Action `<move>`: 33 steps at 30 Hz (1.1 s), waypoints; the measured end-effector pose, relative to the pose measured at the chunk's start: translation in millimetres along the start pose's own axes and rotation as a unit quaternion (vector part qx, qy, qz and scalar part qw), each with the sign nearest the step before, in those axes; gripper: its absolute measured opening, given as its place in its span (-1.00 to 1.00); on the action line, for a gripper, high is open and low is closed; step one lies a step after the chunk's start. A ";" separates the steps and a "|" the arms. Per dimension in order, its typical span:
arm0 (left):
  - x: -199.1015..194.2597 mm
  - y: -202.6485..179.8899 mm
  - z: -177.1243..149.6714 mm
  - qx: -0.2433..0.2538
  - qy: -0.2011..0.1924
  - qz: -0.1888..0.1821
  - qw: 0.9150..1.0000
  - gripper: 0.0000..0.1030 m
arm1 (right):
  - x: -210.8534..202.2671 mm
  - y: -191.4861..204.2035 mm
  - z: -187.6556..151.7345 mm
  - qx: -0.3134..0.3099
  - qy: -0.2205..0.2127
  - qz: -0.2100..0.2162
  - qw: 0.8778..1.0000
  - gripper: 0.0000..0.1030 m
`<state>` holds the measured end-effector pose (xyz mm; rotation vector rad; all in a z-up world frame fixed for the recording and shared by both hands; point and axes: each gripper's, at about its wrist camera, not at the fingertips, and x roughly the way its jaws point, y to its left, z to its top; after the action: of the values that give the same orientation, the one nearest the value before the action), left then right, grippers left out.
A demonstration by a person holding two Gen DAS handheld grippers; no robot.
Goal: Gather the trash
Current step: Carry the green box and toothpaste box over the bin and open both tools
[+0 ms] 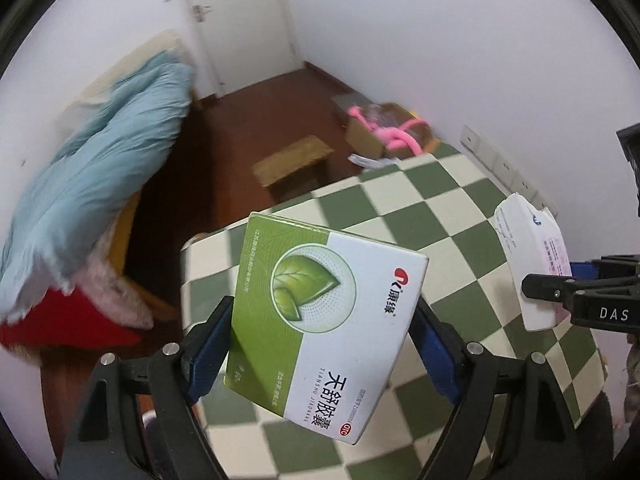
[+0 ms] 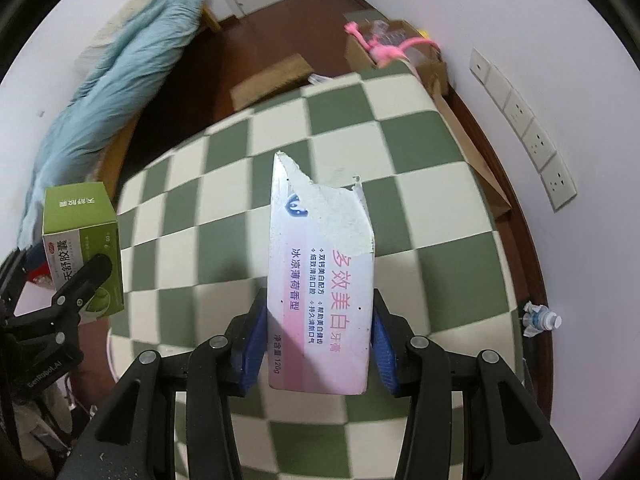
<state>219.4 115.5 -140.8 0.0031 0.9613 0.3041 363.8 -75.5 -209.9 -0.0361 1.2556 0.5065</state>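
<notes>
Green-and-cream checks cover the tabletop [image 2: 420,208] that fills the lower part of both views, with dark red-brown floor [image 1: 224,152] and white walls behind it.

Above that surface, the green-and-white medicine box [image 1: 326,320] sits tilted between the blue pads of the left hand-held gripper [image 1: 322,348], which is clamped on its two long sides; the box is lifted clear of the checks. In the right wrist view the same box shows at the left edge, a black finger laid across its face. The right hand-held gripper [image 2: 320,344] is closed on a white-and-pink toothpaste box [image 2: 320,280] whose far end is torn open and ragged; its pads press both sides near the lower end, and the carton points away from the camera over the tabletop. From the left wrist view this carton appears at the right edge, near the medicine box but apart from it.

Farther out, a pale blue quilt [image 1: 100,184] is heaped along the left wall, with red fabric [image 1: 60,324] below it. A low wooden stool [image 1: 294,160] stands on the floor, and a cardboard box [image 2: 400,52] with a pink toy [image 2: 384,50] in it sits by the far wall. White wall sockets [image 2: 532,140] line the right wall, and a crushed plastic bottle [image 2: 540,320] lies on the floor beside the tabletop's right edge.
</notes>
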 end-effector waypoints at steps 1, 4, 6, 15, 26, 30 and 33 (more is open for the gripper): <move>-9.5 8.7 -6.1 -0.013 -0.004 0.004 1.000 0.61 | -7.5 9.3 -4.9 -0.006 -0.006 0.005 1.000 -0.06; -35.7 36.6 -25.0 -0.044 -0.014 0.015 0.999 0.61 | -25.9 39.8 -19.1 -0.026 -0.021 0.021 0.999 -0.06; -55.1 58.1 -39.0 -0.062 -0.021 0.026 0.997 0.61 | -37.0 65.4 -30.6 -0.042 -0.029 0.036 0.998 -0.06; -135.5 167.9 -106.0 -0.151 -0.054 0.098 0.982 0.61 | -63.0 195.6 -79.1 -0.120 -0.035 0.119 0.985 -0.06; -123.9 302.9 -215.8 -0.306 0.009 0.126 0.944 0.61 | -21.9 389.1 -148.8 -0.244 0.019 0.183 0.952 -0.06; -71.1 352.3 -269.6 -0.389 0.072 0.080 0.915 0.60 | 27.9 436.7 -172.0 -0.268 0.058 0.170 0.947 -0.06; -29.0 373.2 -302.2 -0.435 0.111 0.047 0.892 0.61 | 73.9 462.2 -188.0 -0.280 0.093 0.155 0.943 -0.06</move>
<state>-134.6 425.7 -240.5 -0.8254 0.9812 0.8201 33.2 305.2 -224.7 -0.3773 1.2718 1.1474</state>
